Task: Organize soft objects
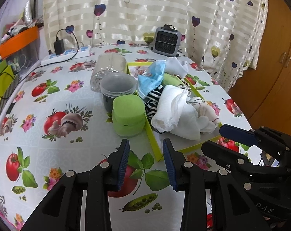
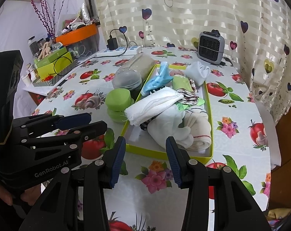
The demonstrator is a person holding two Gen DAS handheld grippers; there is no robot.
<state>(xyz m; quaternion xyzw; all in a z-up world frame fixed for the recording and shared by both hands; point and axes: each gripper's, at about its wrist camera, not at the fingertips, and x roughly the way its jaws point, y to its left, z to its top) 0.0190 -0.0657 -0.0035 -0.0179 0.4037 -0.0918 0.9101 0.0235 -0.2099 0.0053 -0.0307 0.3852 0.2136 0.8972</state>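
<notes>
Bright, even light, soft sheen on the curtain [image 1: 145, 9], sharp focus, strong fisheye bending (dark corners).

Both wrist views share the tray [image 1: 155, 146], angled down.

Glossy printed tablecloth [image 1: 49, 88], soft cloth pile [image 2: 164, 111], satin-sheen curtain [image 1: 145, 9].

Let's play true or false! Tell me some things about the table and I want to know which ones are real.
1. The blue face mask lies in the yellow-green tray. True.
2. The left gripper holds a sock. False: its jaws are open and empty.
3. The green round container sits inside the tray. False: it stands beside it on the tablecloth.
4. A small grey heater stands near the curtain. True.
</notes>
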